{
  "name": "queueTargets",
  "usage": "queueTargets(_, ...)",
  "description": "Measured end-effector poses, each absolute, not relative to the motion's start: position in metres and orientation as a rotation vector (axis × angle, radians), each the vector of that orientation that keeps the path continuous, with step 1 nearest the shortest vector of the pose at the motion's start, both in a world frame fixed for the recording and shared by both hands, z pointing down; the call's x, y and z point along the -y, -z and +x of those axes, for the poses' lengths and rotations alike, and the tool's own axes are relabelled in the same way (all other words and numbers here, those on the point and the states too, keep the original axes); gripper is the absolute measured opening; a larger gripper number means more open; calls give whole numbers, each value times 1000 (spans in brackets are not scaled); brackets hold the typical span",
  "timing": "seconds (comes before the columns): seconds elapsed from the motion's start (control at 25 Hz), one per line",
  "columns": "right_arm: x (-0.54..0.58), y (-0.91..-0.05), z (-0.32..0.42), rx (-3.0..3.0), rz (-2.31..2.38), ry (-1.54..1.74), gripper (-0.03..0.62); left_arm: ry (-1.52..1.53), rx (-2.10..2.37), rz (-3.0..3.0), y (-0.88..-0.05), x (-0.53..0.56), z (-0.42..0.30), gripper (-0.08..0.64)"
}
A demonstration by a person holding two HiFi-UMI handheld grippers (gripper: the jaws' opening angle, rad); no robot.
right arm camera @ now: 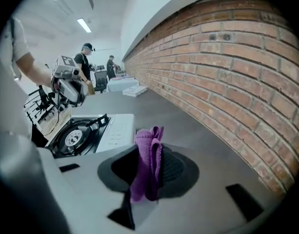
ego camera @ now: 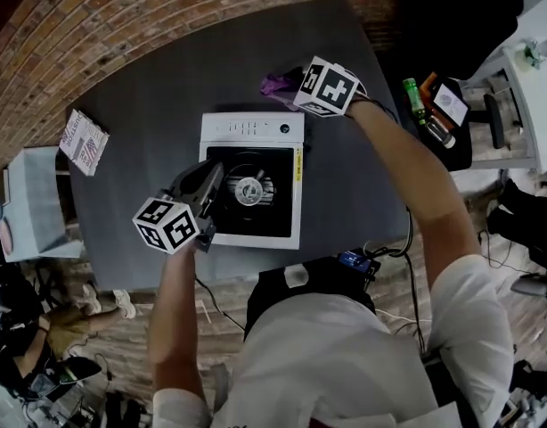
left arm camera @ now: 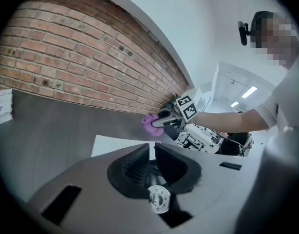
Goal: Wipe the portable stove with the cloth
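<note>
Two grippers are at work over the dark grey table (ego camera: 149, 105), and the white portable stove (ego camera: 252, 128) sits near the middle of the frame in the head view. Your left gripper (ego camera: 209, 185) hangs over the stove's left side, its jaws aimed toward the round burner (ego camera: 249, 189) in the black well. In the left gripper view those jaws stand almost pressed together, with only a thin slit between the ribbed pads and nothing in it.

Your right gripper (ego camera: 291, 83) is above and to the right of the stove in the head view, just past the edge that carries the control strip. It is pinching the purple cloth (right arm camera: 148, 147). In the right gripper view the cloth is bunched upright between the two dark pads, its folds sticking out past the tips and trailing back toward the camera. The cloth is clear of the stove. You cannot tell from any view whether it touches the table.

At the left of the head view a flat red-and-white printed packet (ego camera: 84, 141) lies on the table, well apart from the stove. A brick wall (ego camera: 122, 16) curves along the table's far side.
</note>
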State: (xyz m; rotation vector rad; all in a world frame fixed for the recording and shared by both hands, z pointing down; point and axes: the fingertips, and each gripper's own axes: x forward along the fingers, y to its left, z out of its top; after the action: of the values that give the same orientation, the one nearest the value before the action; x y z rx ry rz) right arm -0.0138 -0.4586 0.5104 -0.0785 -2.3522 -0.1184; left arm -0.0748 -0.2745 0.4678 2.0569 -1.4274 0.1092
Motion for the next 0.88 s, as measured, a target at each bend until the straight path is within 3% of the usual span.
queueTargets(0.48, 442, -553, -136, 2508, -362, 20, 95, -116, 1496, 1935, -483, 265, -103, 43)
queueTargets(0.88, 403, -572, -176, 2372, -603, 116, 92, -119, 1482, 1965, -481, 260, -101, 43)
